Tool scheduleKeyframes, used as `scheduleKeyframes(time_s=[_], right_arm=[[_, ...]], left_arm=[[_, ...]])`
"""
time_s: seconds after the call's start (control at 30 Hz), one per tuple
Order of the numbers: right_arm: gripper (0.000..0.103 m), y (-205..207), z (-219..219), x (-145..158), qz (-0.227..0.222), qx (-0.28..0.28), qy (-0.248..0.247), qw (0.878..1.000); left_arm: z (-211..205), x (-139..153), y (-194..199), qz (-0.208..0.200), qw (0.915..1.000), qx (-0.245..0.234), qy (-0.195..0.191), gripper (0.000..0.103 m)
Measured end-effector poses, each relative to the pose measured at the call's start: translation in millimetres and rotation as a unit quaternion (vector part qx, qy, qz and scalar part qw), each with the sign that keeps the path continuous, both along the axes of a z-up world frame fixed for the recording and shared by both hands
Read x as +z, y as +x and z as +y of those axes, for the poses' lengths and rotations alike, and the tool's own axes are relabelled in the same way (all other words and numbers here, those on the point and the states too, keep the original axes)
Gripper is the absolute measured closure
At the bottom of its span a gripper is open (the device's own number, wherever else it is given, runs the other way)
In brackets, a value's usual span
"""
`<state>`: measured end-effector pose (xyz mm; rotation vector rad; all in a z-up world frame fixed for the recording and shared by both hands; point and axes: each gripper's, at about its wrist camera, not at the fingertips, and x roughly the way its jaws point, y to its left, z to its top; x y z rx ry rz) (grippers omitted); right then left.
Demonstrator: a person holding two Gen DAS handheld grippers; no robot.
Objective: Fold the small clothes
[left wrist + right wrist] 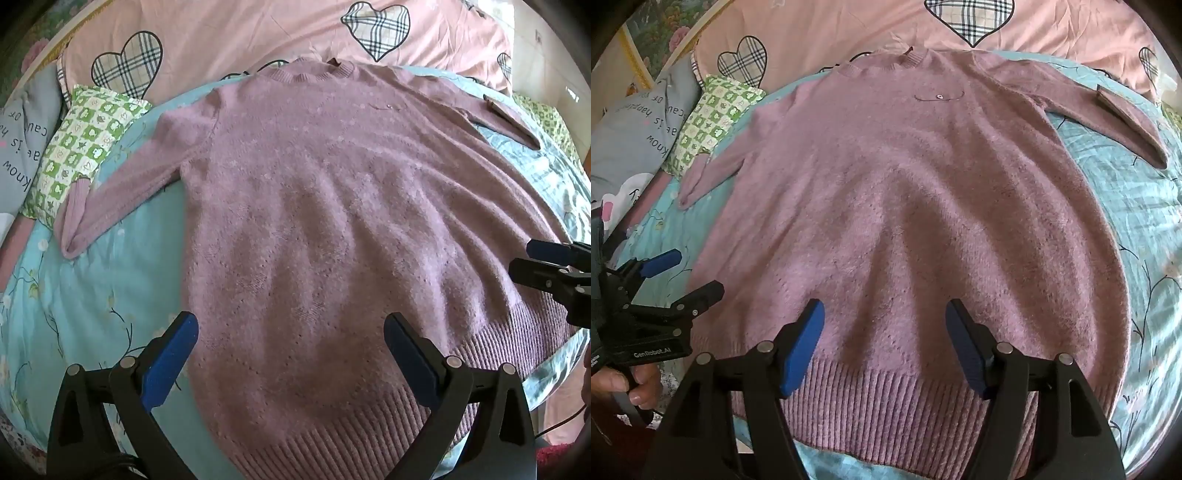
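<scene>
A mauve knitted sweater (325, 206) lies flat, front up, on a turquoise bedsheet (92, 295), collar away from me, ribbed hem nearest. Both sleeves are spread out to the sides. It also fills the right wrist view (916, 206). My left gripper (291, 332) is open and empty above the hem's left half; it shows at the left edge of the right wrist view (687, 273). My right gripper (884, 321) is open and empty above the hem's middle; it shows at the right edge of the left wrist view (532, 258).
A pink quilt with plaid hearts (258, 33) lies behind the collar. A green patterned pillow (81, 147) and a grey printed cushion (22, 147) sit at the far left beside the left sleeve cuff (74, 229).
</scene>
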<state>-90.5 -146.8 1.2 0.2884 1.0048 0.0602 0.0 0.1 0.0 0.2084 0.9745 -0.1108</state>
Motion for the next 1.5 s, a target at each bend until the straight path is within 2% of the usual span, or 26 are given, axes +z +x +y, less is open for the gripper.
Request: scheduleKeyframes(time_s=[0.33,0.77,1.0,1.17,1.33,1.5], right_arm=[[0.034,1,1,9,-0.005,-0.001,-0.007,1.0],[0.034,-4,-4,5,-0.009,-0.001,-0.004,1.0],[0.034,-2,-3,5,-0.02,-0.002,0.0,1.0],[0.034,-3,-3,4,-0.039,-0.004,0.013,0.999],[0.034,1,0,4,-0.007,0.002,-0.001,1.0],[0.034,1,-2,3,-0.005,-0.002,-0.001,1.0]], left_arm=[[-2,3,1,-0.003,1.0,-0.001,0.001,0.002],[-5,4,-1,-0.009,1.0,0.002,0.001,0.002],[-3,4,1,-0.033,0.9995,0.005,0.0,0.002],[-1,2,3,-0.02,0.9998,0.006,-0.005,0.002],[-2,1,6,-0.014,0.9998,0.009,-0.006,0.002],[-6,0,9,-0.007,0.9999,0.009,-0.008,0.002]])
